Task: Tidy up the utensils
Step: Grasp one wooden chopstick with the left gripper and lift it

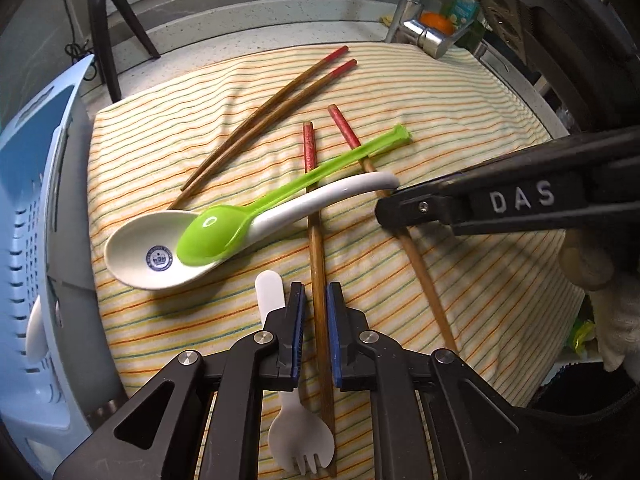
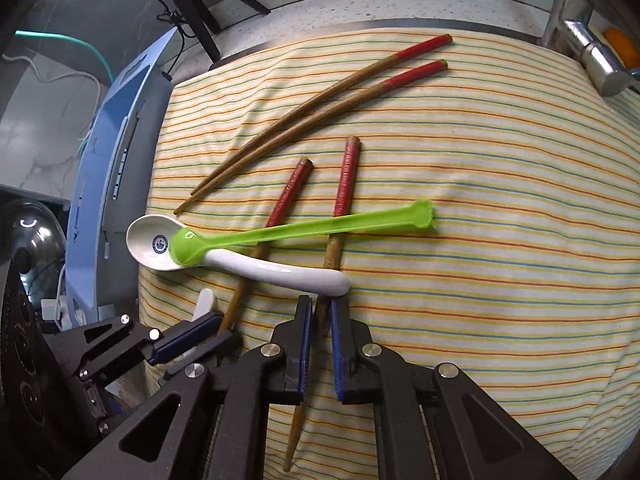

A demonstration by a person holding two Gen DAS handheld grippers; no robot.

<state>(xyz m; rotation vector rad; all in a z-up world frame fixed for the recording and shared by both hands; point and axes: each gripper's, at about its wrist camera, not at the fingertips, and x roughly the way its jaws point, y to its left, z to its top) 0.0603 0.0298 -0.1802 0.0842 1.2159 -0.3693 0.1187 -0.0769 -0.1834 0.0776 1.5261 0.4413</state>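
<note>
Two red-wrapped chopsticks lie on a striped towel [image 1: 460, 128]. My left gripper [image 1: 316, 296] is shut on the left chopstick [image 1: 318, 248], low on its bare wooden part. In the right wrist view my right gripper [image 2: 321, 308] is shut on the right chopstick [image 2: 346, 180] just below the white ceramic spoon [image 2: 280, 272]. A green plastic spoon [image 2: 320, 224] rests with its bowl in the white spoon and its handle across both chopsticks. A white spork [image 1: 300, 440] lies under my left gripper. In the left wrist view the right gripper [image 1: 386, 210] comes in from the right.
A pair of dark chopsticks [image 1: 288, 96] with red ends lies further back. A pale blue perforated basket [image 1: 36, 200] stands along the towel's left edge. A chrome faucet [image 1: 424, 36] and a tripod [image 1: 104, 32] are at the back. A gloved hand [image 1: 616, 320] holds the right gripper.
</note>
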